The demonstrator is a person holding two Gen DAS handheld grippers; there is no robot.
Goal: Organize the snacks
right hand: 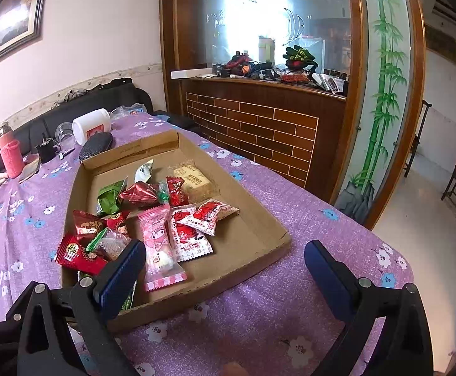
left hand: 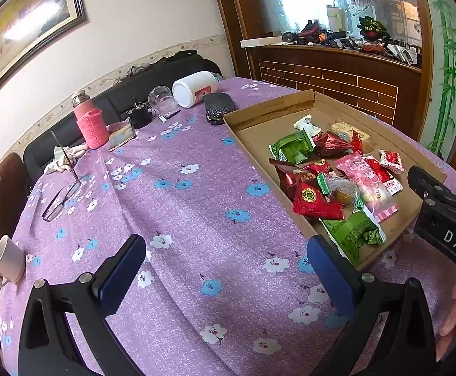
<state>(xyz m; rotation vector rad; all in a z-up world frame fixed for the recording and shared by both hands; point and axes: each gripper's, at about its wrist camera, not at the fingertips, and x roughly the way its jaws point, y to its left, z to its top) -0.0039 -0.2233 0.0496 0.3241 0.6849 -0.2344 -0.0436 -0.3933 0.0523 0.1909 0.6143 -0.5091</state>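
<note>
A shallow cardboard tray (left hand: 259, 125) (right hand: 259, 238) lies on the purple flowered tablecloth and holds several wrapped snacks: red packets (left hand: 314, 202) (right hand: 77, 252), green packets (left hand: 292, 147) (right hand: 108, 199), a pink packet (left hand: 364, 185) (right hand: 159, 247), white-and-red packets (right hand: 190, 235) and a beige biscuit pack (right hand: 193, 180). My left gripper (left hand: 228, 269) is open and empty over bare cloth, left of the tray. My right gripper (right hand: 225, 266) is open and empty above the tray's near edge; its body also shows at the right of the left wrist view (left hand: 441, 216).
At the table's far end stand a pink flask (left hand: 90, 119), a tipped white jar (left hand: 193, 89), a clear cup (left hand: 162, 98), a dark glasses case (left hand: 218, 108) and a black cup (left hand: 140, 117). Glasses (left hand: 61, 200) and a white mug (left hand: 8, 260) lie left. A wooden counter (right hand: 259, 125) stands behind.
</note>
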